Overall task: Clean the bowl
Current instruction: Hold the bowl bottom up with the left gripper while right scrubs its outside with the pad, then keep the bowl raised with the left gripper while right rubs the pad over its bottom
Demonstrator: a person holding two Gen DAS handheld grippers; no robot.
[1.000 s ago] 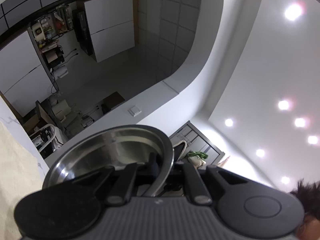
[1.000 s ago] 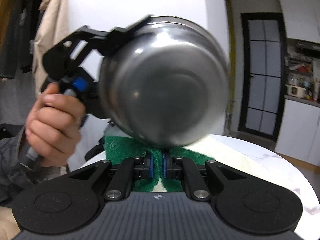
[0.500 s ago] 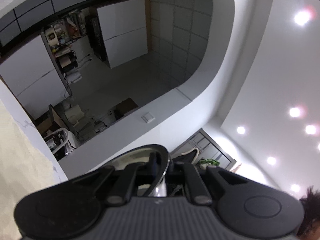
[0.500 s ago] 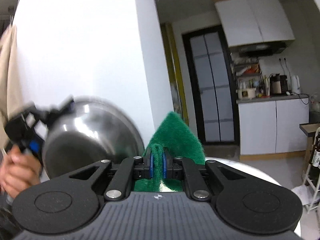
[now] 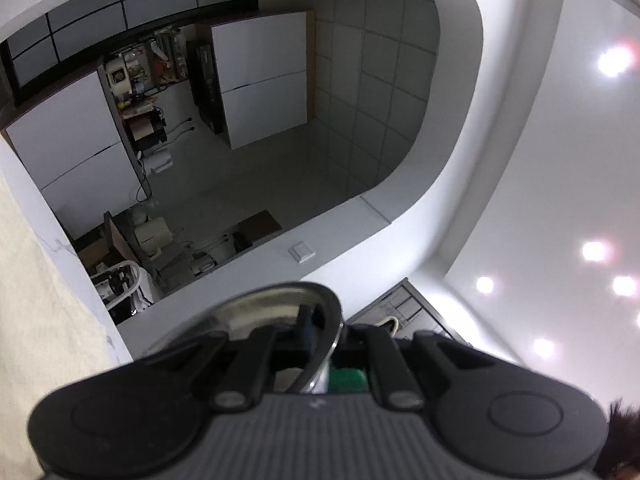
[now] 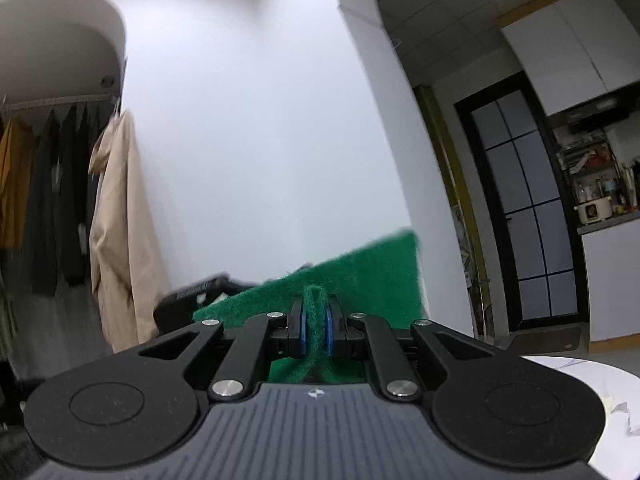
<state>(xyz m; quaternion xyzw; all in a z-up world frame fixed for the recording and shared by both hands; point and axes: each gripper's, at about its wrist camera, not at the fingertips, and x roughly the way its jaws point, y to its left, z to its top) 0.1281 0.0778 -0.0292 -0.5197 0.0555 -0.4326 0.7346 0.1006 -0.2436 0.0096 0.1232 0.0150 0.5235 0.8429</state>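
Observation:
A steel bowl (image 5: 276, 304) is held up in the air, tipped so its rim faces the left wrist view. My left gripper (image 5: 326, 336) is shut on that rim, one finger inside the bowl and one outside. A bit of green scouring pad (image 5: 347, 378) shows just under the rim. In the right wrist view my right gripper (image 6: 314, 320) is shut on the folded green scouring pad (image 6: 360, 276), which stands up past the fingertips. The bowl is hidden in that view; only a dark part of the other gripper (image 6: 196, 296) shows behind the pad.
Coats (image 6: 116, 216) hang on a rail at the left, beside a white wall. A dark glass door (image 6: 524, 208) and kitchen cabinets (image 6: 576, 40) lie to the right. A white marble table (image 6: 576, 380) edge shows at lower right. Ceiling lights (image 5: 614, 60) are overhead.
The bowl has dropped out of the right wrist view as the right gripper swung away with the pad. In the left wrist view the bowl shows less of its inside.

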